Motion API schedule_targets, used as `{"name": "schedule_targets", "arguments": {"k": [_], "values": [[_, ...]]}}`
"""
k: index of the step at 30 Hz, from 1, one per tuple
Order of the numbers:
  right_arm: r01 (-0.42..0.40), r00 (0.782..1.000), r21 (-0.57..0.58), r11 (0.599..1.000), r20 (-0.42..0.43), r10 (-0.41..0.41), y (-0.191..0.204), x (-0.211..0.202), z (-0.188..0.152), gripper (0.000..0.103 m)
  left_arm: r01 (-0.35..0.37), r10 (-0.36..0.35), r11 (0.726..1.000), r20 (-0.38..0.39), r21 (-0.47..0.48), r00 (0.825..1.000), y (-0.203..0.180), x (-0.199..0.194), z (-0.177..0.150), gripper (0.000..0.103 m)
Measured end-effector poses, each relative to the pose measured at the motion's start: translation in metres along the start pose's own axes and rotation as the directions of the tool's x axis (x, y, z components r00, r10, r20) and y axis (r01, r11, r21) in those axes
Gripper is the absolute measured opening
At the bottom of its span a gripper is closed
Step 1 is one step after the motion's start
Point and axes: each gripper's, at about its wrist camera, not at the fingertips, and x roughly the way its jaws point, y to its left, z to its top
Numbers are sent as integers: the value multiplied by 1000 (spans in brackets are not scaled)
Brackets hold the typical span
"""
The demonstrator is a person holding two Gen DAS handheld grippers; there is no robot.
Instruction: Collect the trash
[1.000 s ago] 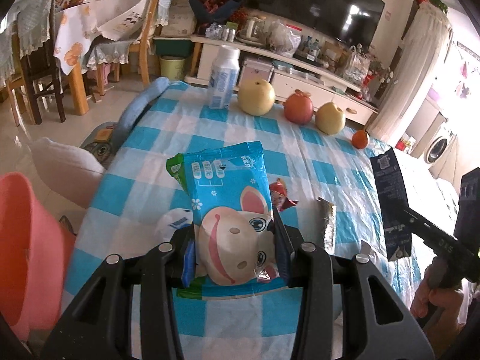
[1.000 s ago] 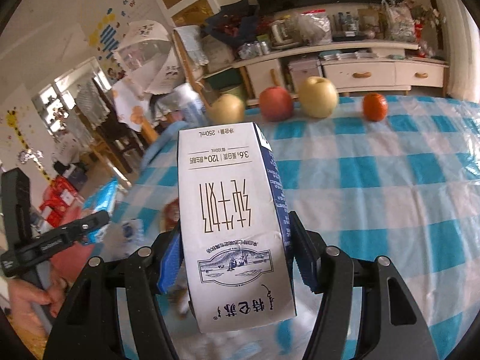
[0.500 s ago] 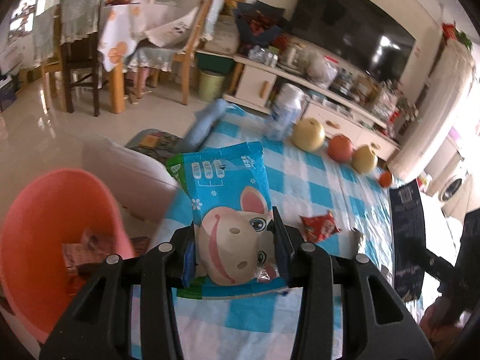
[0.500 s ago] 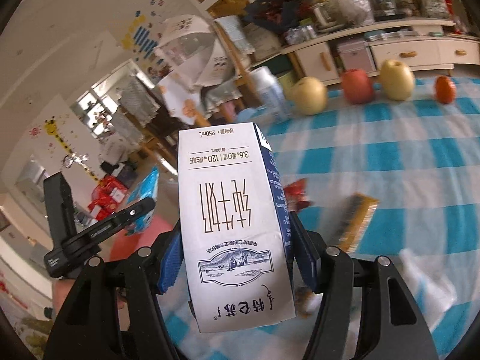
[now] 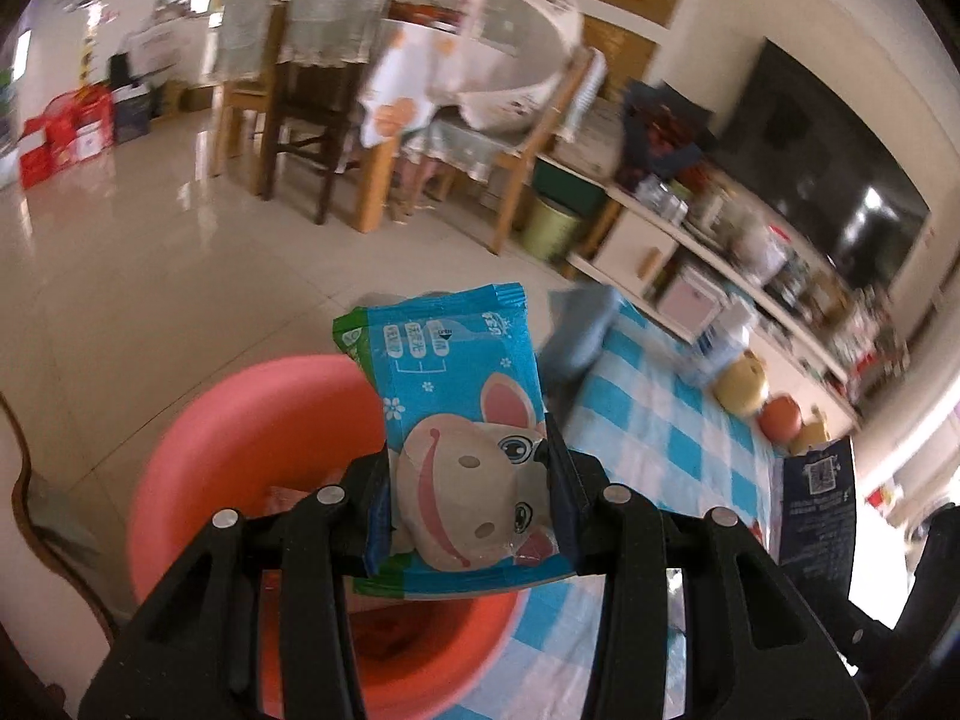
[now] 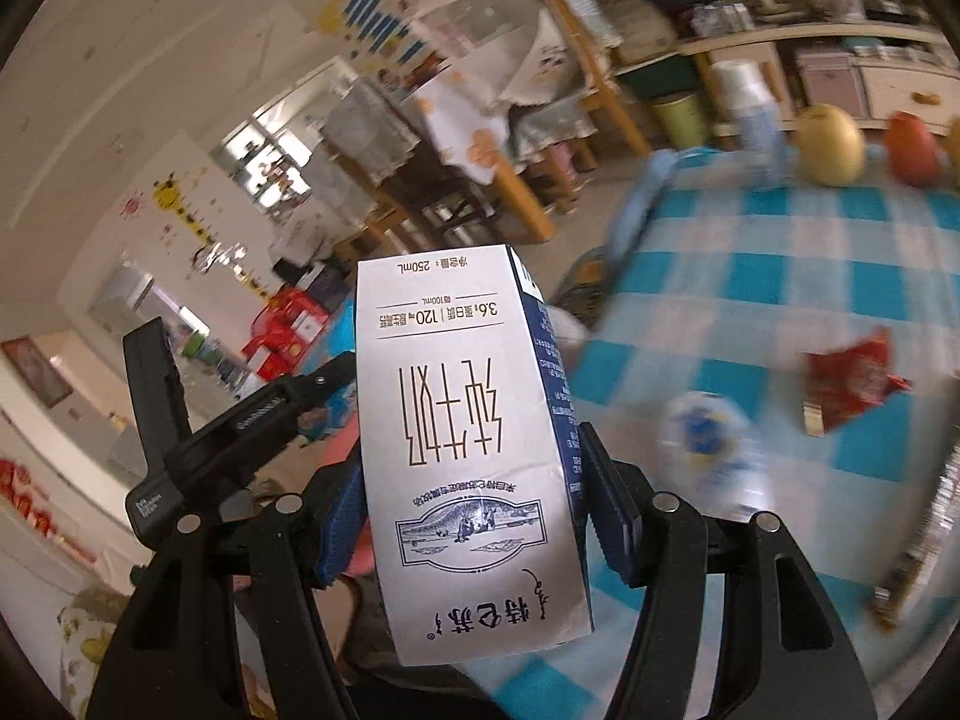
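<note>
Starting with the left wrist view: the left gripper [image 5: 468, 498] is clamped at a narrow gap on a blue snack wrapper [image 5: 459, 444], pads pressed on both side edges. The wrapper's long axis runs 6 to 12 o'clock, sealed end pointing to 12. It is held over the pink basin [image 5: 240, 420], which sits beside the checked table [image 5: 654, 426].

Right wrist view: the right gripper [image 6: 474, 510] is clamped at a medium gap on a white milk carton [image 6: 462, 420]. The carton's long axis runs 6 to 12, print upside down. The table [image 6: 780, 276] lies at 3 o'clock; a red wrapper [image 6: 852, 381] is seen on it.
</note>
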Motion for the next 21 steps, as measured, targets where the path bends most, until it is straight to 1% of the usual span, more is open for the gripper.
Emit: {"name": "schedule_targets", "arguments": {"k": [4,7,9,10,11,12,13,14,15,17,19,21], "values": [[-30,999,-49,998,-26,29,40,34,6,64,-10,12,997,24,-77,1000,24,-4,6,44],[-50,998,-52,997,-44,48,58,57,9,65,-22,26,992,28,-128,999,41,-2,9,44],[-51,997,-57,997,-52,48,66,71,10,67,-39,43,987,24,-155,999,49,-1,10,44],[-52,996,-61,997,-70,47,69,82,10,67,-52,57,983,22,-174,998,54,0,11,45],[-51,995,-55,997,-85,46,68,89,10,73,-67,72,979,24,-193,997,59,1,11,46],[-42,995,-41,998,-95,38,68,96,9,78,-84,93,971,29,-222,995,65,0,11,53],[-40,995,-35,999,-95,36,66,97,9,82,-89,99,968,31,-235,995,68,0,11,63],[-37,995,-32,999,-93,34,63,96,8,82,-91,103,965,36,-248,994,72,-2,12,67],[-29,996,-34,999,-87,26,62,96,6,82,-93,107,962,41,-257,993,74,-2,13,74],[12,998,-45,999,-69,-15,60,89,1,88,-97,112,962,45,-256,993,74,-3,14,76],[45,997,-63,997,-53,-48,54,80,-5,88,-101,118,964,58,-245,991,71,-3,14,81],[100,994,-87,991,-32,-104,50,71,-11,89,-97,117,971,81,-220,990,66,-6,13,83]]}}
